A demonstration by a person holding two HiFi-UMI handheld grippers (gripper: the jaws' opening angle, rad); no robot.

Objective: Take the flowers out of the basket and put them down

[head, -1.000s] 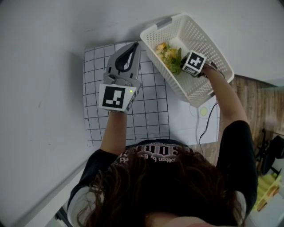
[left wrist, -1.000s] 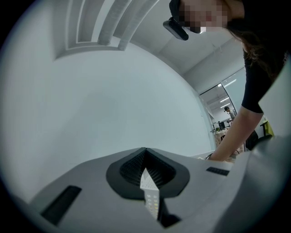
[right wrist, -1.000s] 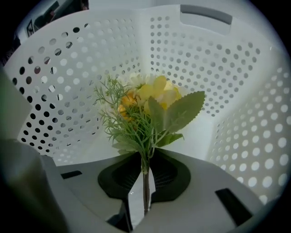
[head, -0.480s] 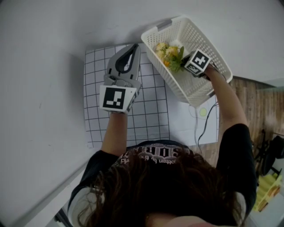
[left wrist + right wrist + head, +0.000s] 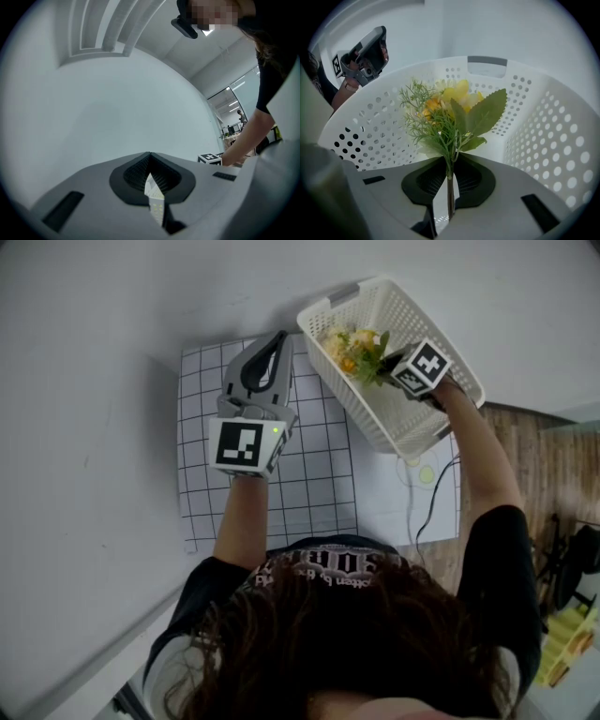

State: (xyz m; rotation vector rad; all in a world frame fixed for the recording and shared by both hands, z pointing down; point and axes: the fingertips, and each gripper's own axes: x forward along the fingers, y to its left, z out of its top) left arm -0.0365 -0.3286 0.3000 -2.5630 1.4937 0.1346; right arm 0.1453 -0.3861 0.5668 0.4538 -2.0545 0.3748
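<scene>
A small bunch of yellow flowers with green leaves hangs inside the white perforated basket at the upper right of the head view. My right gripper is shut on the flowers' stem, and in the right gripper view the flowers stand up from between its closed jaws, above the basket floor. My left gripper is held over the checked mat, left of the basket. Its jaws meet at the tip with nothing between them, shut, as the left gripper view shows.
The checked mat lies on a grey table that runs along the left. A white sheet lies under the basket with a cable across it. Wooden floor shows at the right. The basket has a grey handle at its far rim.
My right gripper has risen with the flowers, lifting them off the basket floor toward its rim. The left gripper has stayed where it was.
</scene>
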